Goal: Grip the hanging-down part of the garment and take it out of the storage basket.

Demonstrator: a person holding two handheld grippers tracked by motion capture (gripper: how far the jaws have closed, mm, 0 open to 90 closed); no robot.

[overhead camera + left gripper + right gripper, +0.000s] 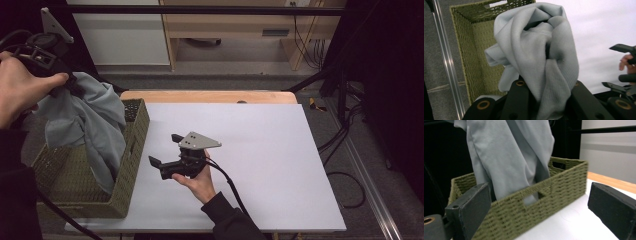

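A grey-blue cloth [95, 120] hangs from my left gripper [70, 86], which is raised over the left end of a green woven basket [137, 145]. The cloth's lower end dangles inside the basket. In the left gripper view the cloth [541, 50] is bunched between the jaws of the left gripper [544, 100], which is shut on it, above the basket [474, 45]. My right gripper [165, 150] is held open just above the white table top, right of the basket and pointing at it. Its jaws [541, 207] stand wide with nothing between them, facing the basket's side [564, 185] and the cloth [509, 152].
The basket stands at the left edge of the white table top [260, 150], which has a wooden strip [210, 96] along its far side. Cables [345, 150] trail on the floor to the right. A metal rail [446, 62] runs beside the basket.
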